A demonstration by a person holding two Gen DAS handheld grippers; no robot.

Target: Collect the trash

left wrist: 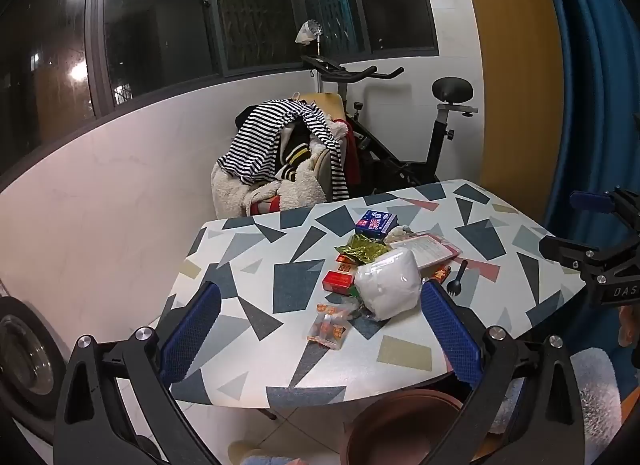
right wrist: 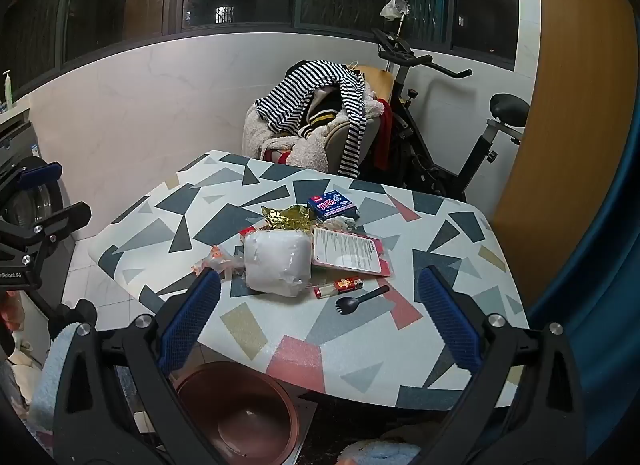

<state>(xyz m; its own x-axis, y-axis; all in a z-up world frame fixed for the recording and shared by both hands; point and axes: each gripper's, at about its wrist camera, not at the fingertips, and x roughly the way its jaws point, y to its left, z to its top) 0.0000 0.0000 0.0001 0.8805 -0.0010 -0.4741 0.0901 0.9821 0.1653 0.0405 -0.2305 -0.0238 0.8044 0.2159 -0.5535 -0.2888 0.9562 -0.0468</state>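
Observation:
A pile of trash lies mid-table: a white plastic-wrapped bundle [left wrist: 386, 283] [right wrist: 278, 263], a gold foil wrapper [left wrist: 360, 251] [right wrist: 288, 217], a blue box [left wrist: 376, 222] [right wrist: 330, 203], a red box [left wrist: 339, 280], a clear snack wrapper [left wrist: 330, 325] [right wrist: 214, 259], a red-edged printed packet [right wrist: 348, 251], a small red tube [right wrist: 340, 287] and a black spork [left wrist: 456, 279] [right wrist: 360, 299]. My left gripper [left wrist: 320, 335] is open and empty above the near table edge. My right gripper [right wrist: 318, 321] is open and empty, short of the pile.
The patterned table [left wrist: 280, 285] [right wrist: 440, 265] has a brown bin [left wrist: 400, 429] [right wrist: 240, 413] on the floor below its near edge. A chair heaped with clothes [left wrist: 288, 153] and an exercise bike [left wrist: 400, 125] stand behind. A washing machine [left wrist: 24, 361] is at left.

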